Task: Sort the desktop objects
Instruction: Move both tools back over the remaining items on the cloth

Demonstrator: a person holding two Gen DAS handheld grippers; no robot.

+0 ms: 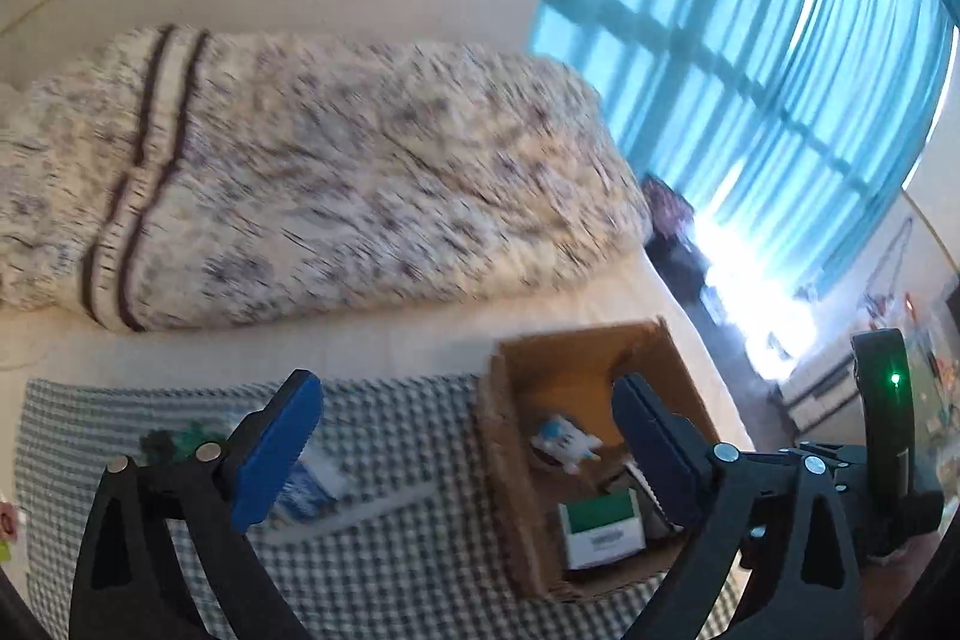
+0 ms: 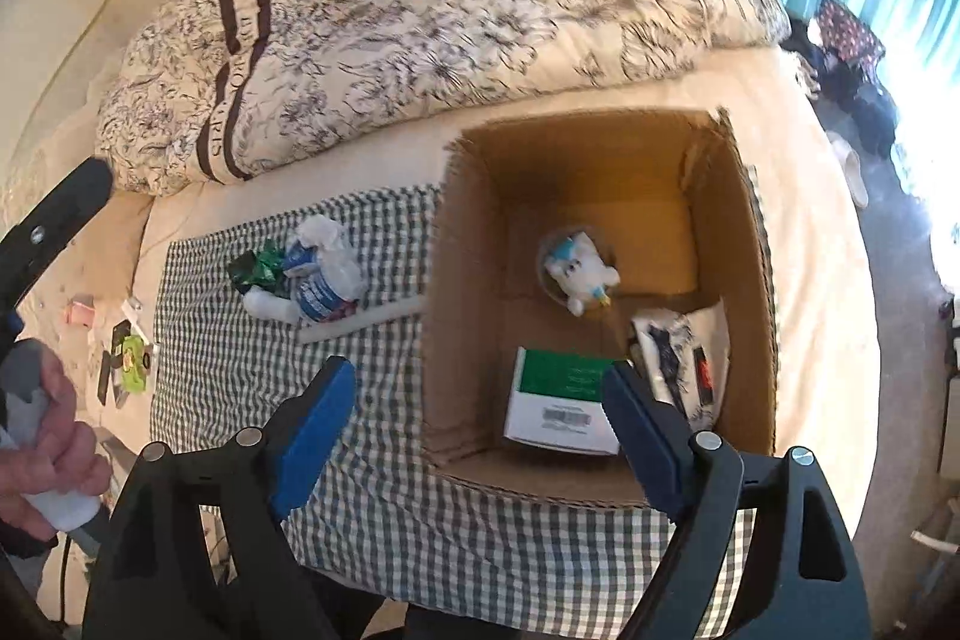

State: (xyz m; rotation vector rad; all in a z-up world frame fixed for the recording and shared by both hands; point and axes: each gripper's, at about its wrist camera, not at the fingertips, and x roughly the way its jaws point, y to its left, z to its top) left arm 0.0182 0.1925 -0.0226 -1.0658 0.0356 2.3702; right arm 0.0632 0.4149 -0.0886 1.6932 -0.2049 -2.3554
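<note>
An open cardboard box stands on a green checked cloth on a bed. Inside lie a white-and-blue plush toy, a green-and-white carton and a white packet with dark print. Left of the box on the cloth lie a crumpled blue-and-white pack, a green foil wrapper and a white stick. My right gripper hangs open above the box's near edge, holding nothing. My left gripper is open and holding nothing too, over the box's left wall.
A floral quilt is heaped behind the cloth. Small packets lie on the sheet at the left. A hand holds the left gripper's handle. Turquoise curtains and dark floor lie to the right of the bed.
</note>
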